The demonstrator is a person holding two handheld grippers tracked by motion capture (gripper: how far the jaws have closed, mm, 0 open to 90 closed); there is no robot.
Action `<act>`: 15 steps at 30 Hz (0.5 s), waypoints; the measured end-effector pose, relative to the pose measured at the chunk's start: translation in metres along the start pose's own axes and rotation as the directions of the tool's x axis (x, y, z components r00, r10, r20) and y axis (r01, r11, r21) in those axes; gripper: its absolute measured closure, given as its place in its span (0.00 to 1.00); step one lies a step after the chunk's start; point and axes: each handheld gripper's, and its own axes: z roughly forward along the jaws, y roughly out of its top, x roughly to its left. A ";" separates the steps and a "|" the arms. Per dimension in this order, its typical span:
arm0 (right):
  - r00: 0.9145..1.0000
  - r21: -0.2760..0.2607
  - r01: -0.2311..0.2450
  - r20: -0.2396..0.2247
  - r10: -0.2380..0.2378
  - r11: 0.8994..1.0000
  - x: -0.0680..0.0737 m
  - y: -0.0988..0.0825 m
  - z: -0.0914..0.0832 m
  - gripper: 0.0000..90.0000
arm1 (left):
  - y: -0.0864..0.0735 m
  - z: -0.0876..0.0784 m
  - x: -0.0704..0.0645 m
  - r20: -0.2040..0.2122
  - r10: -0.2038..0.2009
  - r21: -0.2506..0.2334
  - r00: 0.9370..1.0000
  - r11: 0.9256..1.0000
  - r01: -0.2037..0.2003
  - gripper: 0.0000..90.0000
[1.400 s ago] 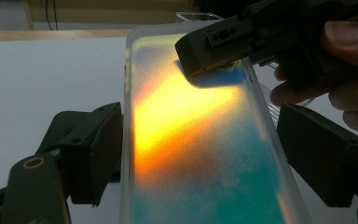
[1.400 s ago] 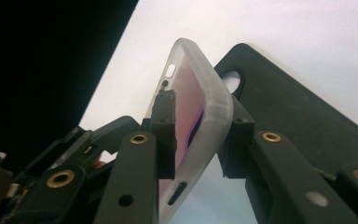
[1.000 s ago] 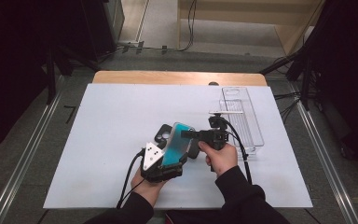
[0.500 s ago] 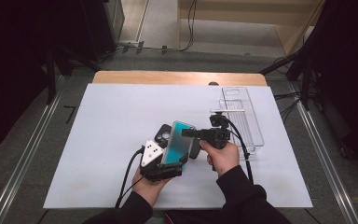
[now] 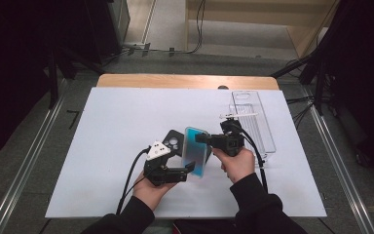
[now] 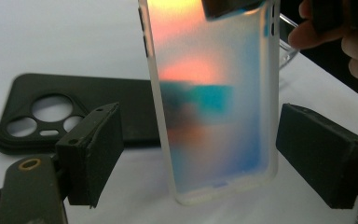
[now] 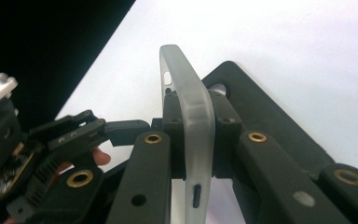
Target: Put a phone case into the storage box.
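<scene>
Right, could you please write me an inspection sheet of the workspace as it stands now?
Surface: white mat on a wooden table.
Job's things: translucent phone case held upright on its end; black phone case lying flat behind it, camera cut-outs showing.
Clutter: clear plastic tray at the mat's right side; contents too unclear to tell.
Grippers: right gripper shut on the translucent phone case's edge; left gripper open, pads either side of that case, apart from it.
Cables: one black cable trails from each gripper toward the person; more lie on the floor beyond the table.
Surroundings: dark curtains on both sides, metal rails along the floor.
</scene>
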 end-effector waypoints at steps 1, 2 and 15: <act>1.000 0.005 0.014 0.001 -0.014 1.000 0.000 0.000 0.000 0.86 | 0.001 -0.001 0.000 0.005 0.003 0.000 1.000 1.000 -0.003 0.18; 1.000 0.008 0.022 0.002 -0.022 1.000 0.001 0.000 -0.001 0.86 | 0.003 -0.002 0.001 0.015 0.006 0.009 1.000 1.000 -0.006 0.18; 0.988 0.032 0.151 -0.020 -0.150 0.988 0.004 -0.002 -0.007 0.86 | 0.018 -0.012 0.008 0.113 0.009 0.112 0.994 0.994 -0.022 0.18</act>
